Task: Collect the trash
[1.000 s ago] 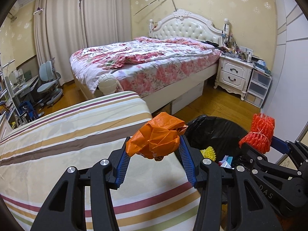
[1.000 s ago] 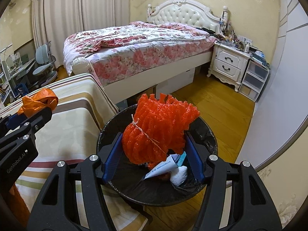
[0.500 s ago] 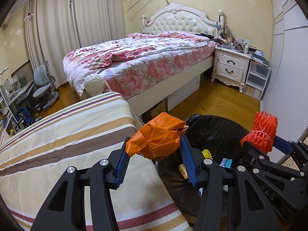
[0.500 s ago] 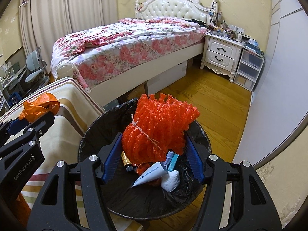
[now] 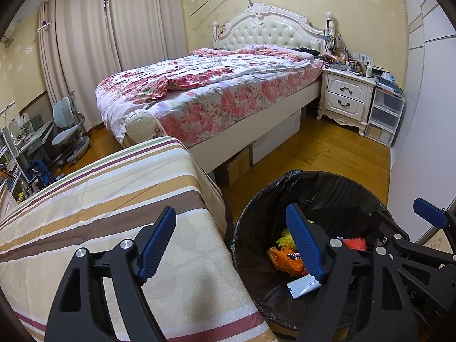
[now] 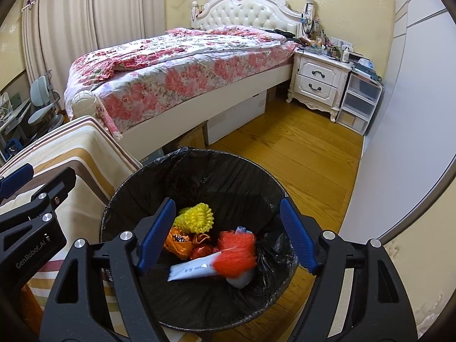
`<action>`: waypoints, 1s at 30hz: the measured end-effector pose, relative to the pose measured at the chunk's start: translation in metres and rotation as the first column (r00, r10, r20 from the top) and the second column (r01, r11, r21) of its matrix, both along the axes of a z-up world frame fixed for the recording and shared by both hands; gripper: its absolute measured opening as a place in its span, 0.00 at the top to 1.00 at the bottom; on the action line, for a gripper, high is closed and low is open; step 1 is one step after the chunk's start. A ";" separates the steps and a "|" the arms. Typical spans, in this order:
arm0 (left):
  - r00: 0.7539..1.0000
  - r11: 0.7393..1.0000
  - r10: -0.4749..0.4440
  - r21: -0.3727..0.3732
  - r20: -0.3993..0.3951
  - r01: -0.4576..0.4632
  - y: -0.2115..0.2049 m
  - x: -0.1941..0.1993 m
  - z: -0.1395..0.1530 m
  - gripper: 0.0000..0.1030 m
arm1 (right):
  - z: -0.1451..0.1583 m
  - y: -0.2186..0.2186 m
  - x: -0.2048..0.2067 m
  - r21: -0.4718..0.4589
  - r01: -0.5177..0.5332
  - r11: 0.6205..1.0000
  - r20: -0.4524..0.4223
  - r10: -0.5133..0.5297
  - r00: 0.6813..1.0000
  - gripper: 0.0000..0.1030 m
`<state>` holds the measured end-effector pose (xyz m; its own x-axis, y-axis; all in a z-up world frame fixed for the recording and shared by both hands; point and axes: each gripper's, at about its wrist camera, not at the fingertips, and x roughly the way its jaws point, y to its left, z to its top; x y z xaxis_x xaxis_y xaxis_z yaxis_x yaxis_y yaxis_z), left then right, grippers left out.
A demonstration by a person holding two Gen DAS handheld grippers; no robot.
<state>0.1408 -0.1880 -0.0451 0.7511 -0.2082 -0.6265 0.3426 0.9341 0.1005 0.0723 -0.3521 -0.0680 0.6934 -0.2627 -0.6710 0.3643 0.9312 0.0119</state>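
Now both grippers, left gripper (image 5: 230, 245) and right gripper (image 6: 228, 235), are opening empty, their orange bag (image 6: 178, 243) and red netting (image 6: 235, 252) just dropped into the bin (image 6: 199, 156), so both pieces are collected

Red mesh (image 6: 235, 252) blurred, maybe falling.
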 end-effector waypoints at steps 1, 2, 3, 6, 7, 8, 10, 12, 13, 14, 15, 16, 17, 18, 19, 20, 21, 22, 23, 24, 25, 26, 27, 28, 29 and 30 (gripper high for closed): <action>1.000 1.000 0.003 -0.002 -0.002 -0.003 0.001 0.000 0.000 0.24 | 0.000 0.000 -0.001 -0.001 0.002 1.000 0.001 -0.002 1.000 0.28; 1.000 1.000 0.005 -0.003 -0.003 -0.005 0.002 0.000 0.001 0.24 | 0.001 -0.001 -0.001 -0.002 0.004 1.000 0.002 -0.004 1.000 0.28; 1.000 1.000 0.008 -0.004 -0.004 -0.008 0.004 -0.001 0.001 0.23 | 0.001 0.000 -0.002 -0.002 0.007 1.000 0.002 -0.007 1.000 0.28; 1.000 1.000 0.017 -0.006 0.003 -0.017 0.007 -0.003 0.004 0.22 | 0.004 0.000 -0.005 -0.003 0.015 1.000 0.008 -0.015 1.000 0.27; 1.000 1.000 0.018 -0.008 0.007 -0.018 0.009 -0.004 0.005 0.22 | 0.005 0.001 -0.005 -0.003 0.017 1.000 0.010 -0.017 1.000 0.26; 1.000 1.000 0.019 -0.008 0.009 -0.019 0.011 -0.006 0.006 0.22 | 0.006 0.001 -0.007 -0.004 0.020 1.000 0.013 -0.020 1.000 0.25; 1.000 1.000 0.021 -0.010 0.010 -0.021 0.014 -0.009 0.007 0.21 | 0.008 0.003 -0.011 -0.007 0.023 1.000 0.020 -0.023 1.000 0.23; 1.000 1.000 0.025 -0.008 0.015 -0.025 0.018 -0.014 0.008 0.21 | 0.010 0.007 -0.015 -0.010 0.023 1.000 0.023 -0.023 0.999 0.23; 0.999 1.000 0.028 -0.006 0.019 -0.028 0.020 -0.018 0.009 0.20 | 0.011 0.008 -0.016 -0.009 0.022 1.000 0.025 -0.022 0.999 0.23; 0.999 1.000 0.031 -0.004 0.022 -0.031 0.023 -0.020 0.010 0.20 | 0.012 0.010 -0.019 -0.009 0.020 1.000 0.027 -0.019 0.999 0.23; 0.999 0.999 0.035 -0.001 0.026 -0.035 0.026 -0.023 0.010 0.20 | 0.013 0.013 -0.021 -0.012 0.018 1.000 0.029 -0.018 0.999 0.23; 0.999 0.999 0.039 -0.001 0.027 -0.039 0.029 -0.026 0.011 0.19 | 0.014 0.016 -0.024 -0.017 0.020 1.000 0.032 -0.019 0.999 0.23; 0.999 0.999 0.043 -0.002 0.026 -0.043 0.032 -0.028 0.011 0.19 | 0.015 0.018 -0.026 -0.019 0.018 1.000 0.034 -0.017 0.999 0.23; 0.999 0.999 0.048 -0.005 0.024 -0.048 0.035 -0.031 0.012 0.19 | 0.016 0.021 -0.030 -0.020 0.011 1.000 0.037 -0.010 0.999 0.23; 0.999 0.999 0.050 -0.009 0.021 -0.050 0.039 -0.033 0.013 0.19 | 0.016 0.024 -0.032 -0.022 0.006 1.000 0.040 -0.005 0.999 0.23; 0.998 0.998 0.053 -0.014 0.020 -0.053 0.043 -0.036 0.014 0.19 | 0.017 0.028 -0.035 -0.026 0.002 1.000 0.043 -0.001 0.999 0.23; 0.998 0.998 0.057 -0.017 0.020 -0.057 0.046 -0.038 0.015 0.19 | 0.019 0.031 -0.038 -0.030 -0.004 1.000 0.046 0.005 0.999 0.23; 0.998 0.998 0.060 -0.018 0.021 -0.060 0.049 -0.042 0.016 0.18 | 0.020 0.034 -0.041 -0.032 -0.009 0.999 0.049 0.010 0.999 0.23; 0.998 0.998 0.063 -0.020 0.022 -0.063 0.052 -0.045 0.017 0.18 | 0.021 0.037 -0.044 -0.034 -0.014 0.999 0.052 0.016 0.999 0.23; 0.998 0.998 0.065 -0.019 0.023 -0.065 0.055 -0.048 0.018 0.18 | 0.023 0.041 -0.048 -0.037 -0.019 0.999 0.057 0.022 0.998 0.23; 0.997 0.998 0.068 -0.019 0.023 -0.067 0.058 -0.051 0.019 0.18 | 0.025 0.044 -0.051 -0.041 -0.027 0.999 0.061 0.029 0.998 0.23; 0.997 0.997 0.071 -0.021 0.026 -0.071 0.061 -0.055 0.019 0.18 | 0.026 0.046 -0.053 -0.045 -0.031 0.999 0.063 0.033 0.997 0.23; 0.997 0.997 0.076 -0.023 0.028 -0.075 0.064 -0.058 0.020 0.18 | 0.028 0.050 -0.057 -0.050 -0.037 0.998 0.066 0.040 0.997 0.23; 0.996 0.997 0.080 -0.025 0.029 -0.079 0.067 -0.061 0.021 0.18 | 0.029 0.052 -0.059 -0.053 -0.042 0.998 0.068 0.045 0.997 0.23; 0.996 0.996 0.084 -0.028 0.031 -0.083 0.071 -0.065 0.021 0.18 | 0.031 0.054 -0.062 -0.056 -0.046 0.997 0.071 0.050 0.996 0.23; 0.995 0.996 0.090 -0.029 0.033 -0.089 0.074 -0.068 0.022 0.18 | 0.033 0.057 -0.066 -0.059 -0.051 0.997 0.075 0.055 0.996 0.23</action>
